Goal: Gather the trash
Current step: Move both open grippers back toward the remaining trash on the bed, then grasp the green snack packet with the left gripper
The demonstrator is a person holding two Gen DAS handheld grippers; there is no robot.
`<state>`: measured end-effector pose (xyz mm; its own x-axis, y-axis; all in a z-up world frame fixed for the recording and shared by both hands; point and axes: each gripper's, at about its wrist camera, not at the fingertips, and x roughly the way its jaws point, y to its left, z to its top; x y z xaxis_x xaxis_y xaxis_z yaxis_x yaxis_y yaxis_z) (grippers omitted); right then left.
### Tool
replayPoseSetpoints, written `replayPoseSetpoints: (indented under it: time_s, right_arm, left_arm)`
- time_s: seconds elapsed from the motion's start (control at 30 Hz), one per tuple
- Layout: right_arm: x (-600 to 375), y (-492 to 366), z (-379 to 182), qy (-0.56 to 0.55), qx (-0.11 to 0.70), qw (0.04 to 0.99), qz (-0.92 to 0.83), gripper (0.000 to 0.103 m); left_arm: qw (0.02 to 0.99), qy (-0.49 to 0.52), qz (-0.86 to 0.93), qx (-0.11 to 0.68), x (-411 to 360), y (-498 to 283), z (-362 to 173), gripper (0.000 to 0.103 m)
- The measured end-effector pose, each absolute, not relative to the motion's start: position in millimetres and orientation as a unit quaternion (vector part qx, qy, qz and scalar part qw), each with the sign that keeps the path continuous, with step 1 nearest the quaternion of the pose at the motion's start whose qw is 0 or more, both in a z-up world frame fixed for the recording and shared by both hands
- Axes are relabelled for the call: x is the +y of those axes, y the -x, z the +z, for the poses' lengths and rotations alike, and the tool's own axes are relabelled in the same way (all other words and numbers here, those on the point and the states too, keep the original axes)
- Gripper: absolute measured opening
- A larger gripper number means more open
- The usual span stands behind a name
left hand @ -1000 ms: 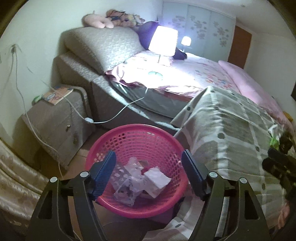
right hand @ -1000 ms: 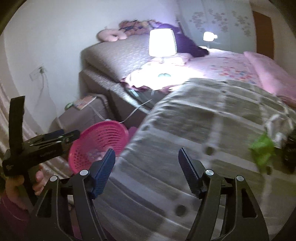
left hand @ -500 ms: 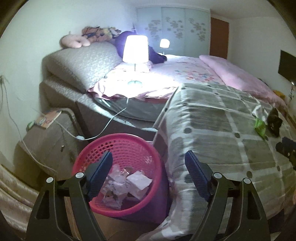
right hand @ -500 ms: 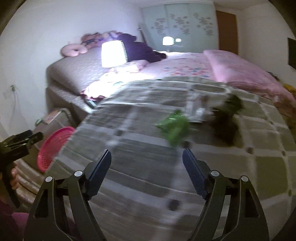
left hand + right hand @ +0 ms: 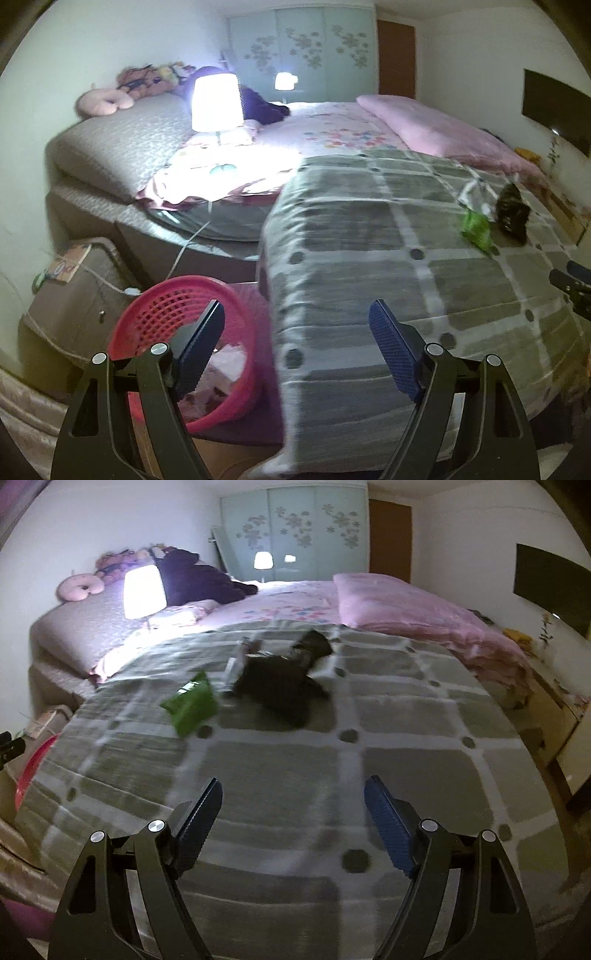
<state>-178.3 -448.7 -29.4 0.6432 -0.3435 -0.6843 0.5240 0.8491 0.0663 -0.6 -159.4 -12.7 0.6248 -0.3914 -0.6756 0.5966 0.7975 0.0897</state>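
A pink mesh basket point(image 5: 162, 314) with crumpled paper inside stands on the floor beside the bed. My left gripper point(image 5: 295, 343) is open and empty, above the basket and the bed's corner. On the checked grey blanket point(image 5: 295, 775) lie a green wrapper point(image 5: 190, 705), a dark crumpled bag point(image 5: 280, 679) and a clear wrapper point(image 5: 236, 664). My right gripper point(image 5: 293, 816) is open and empty, above the blanket, short of this trash. The green wrapper point(image 5: 476, 229) and the dark bag point(image 5: 511, 214) also show at the right in the left wrist view.
A lit lamp point(image 5: 216, 103) stands on the bed with its cable running down to the floor. A grey nightstand point(image 5: 74, 295) with a book is left of the basket. A pink duvet point(image 5: 406, 605) and plush toys point(image 5: 107, 99) lie further back.
Both grippers have swung to the right, away from the basket and over the bed. The trash on the blanket has come nearer the middle of the right wrist view. Both stayed open.
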Motion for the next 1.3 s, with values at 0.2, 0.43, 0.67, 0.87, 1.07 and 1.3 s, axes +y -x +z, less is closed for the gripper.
replayPoseSetpoints:
  time_s: [0.2, 0.43, 0.67, 0.87, 1.07, 1.3]
  right_arm:
    - [-457.6, 184.7, -40.8, -0.141, 0.35, 0.891, -0.251, 0.077]
    - [-467.2, 194.1, -52.5, -0.156, 0.349, 0.888, -0.255, 0.078]
    - [-463.3, 195.9, -54.8, -0.146, 0.343, 0.892, -0.256, 0.084]
    - [-460.6, 196.0, -56.0, -0.139, 0.339, 0.894, -0.258, 0.086]
    - [-459.8, 196.5, -56.7, -0.138, 0.336, 0.895, -0.258, 0.086]
    - [-459.2, 196.7, -56.9, -0.138, 0.334, 0.896, -0.258, 0.087]
  left_arm:
    - [0.869, -0.168, -0.315, 0.344, -195.7, 7.4, -15.8, 0.077]
    - [0.843, -0.191, -0.363, 0.348, -249.2, 17.7, -20.8, 0.077]
    - [0.818, -0.202, -0.4, 0.359, -300.7, 20.4, -26.6, 0.077]
    - [0.802, -0.212, -0.423, 0.364, -335.6, 21.7, -33.2, 0.077]
    - [0.793, -0.208, -0.435, 0.373, -357.6, 17.1, -39.6, 0.077]
    - [0.791, -0.216, -0.437, 0.369, -378.8, 6.4, -47.4, 0.077]
